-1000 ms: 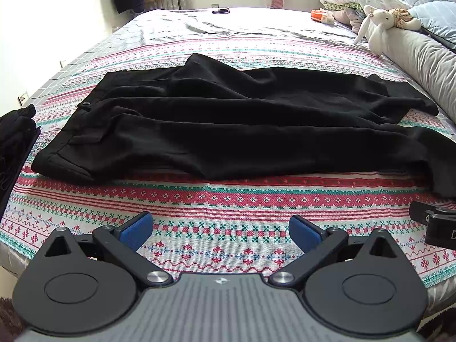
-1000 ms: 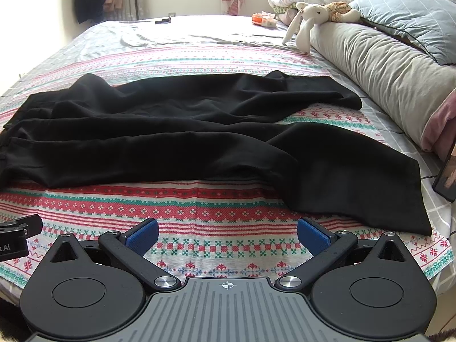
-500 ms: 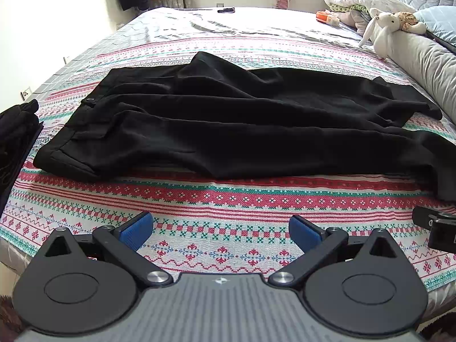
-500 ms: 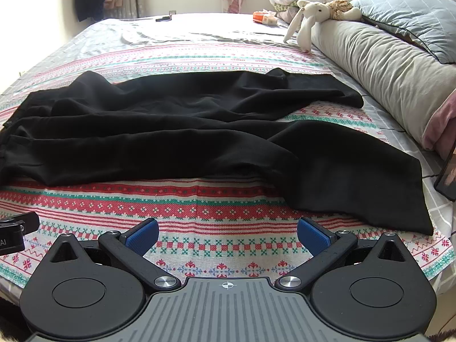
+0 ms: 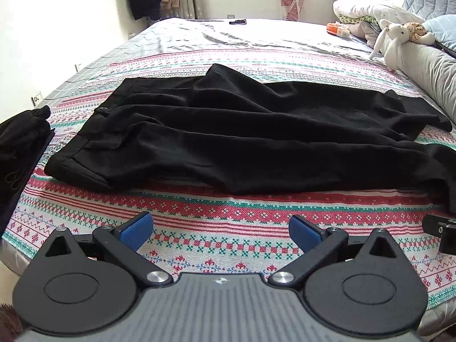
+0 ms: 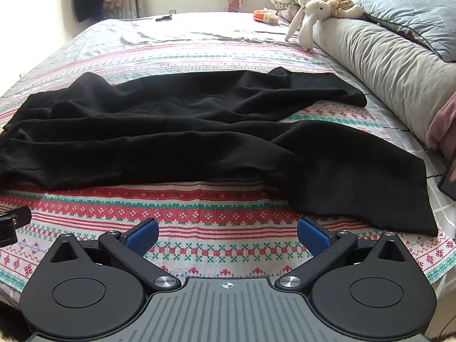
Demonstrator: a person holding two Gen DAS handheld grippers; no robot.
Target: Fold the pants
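Black pants (image 5: 242, 142) lie unfolded across the bed (image 5: 228, 208); left claw (image 5: 219, 229) and right claw (image 6: 227, 235) hover wide and empty, folding not yet begun.

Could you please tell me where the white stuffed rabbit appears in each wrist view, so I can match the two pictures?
Left wrist: stuffed rabbit at the far upper right, draped on the grey bolster pillow.
Right wrist: stuffed rabbit upper right of centre, on the same pillow.
Shared landmark: the black pants.
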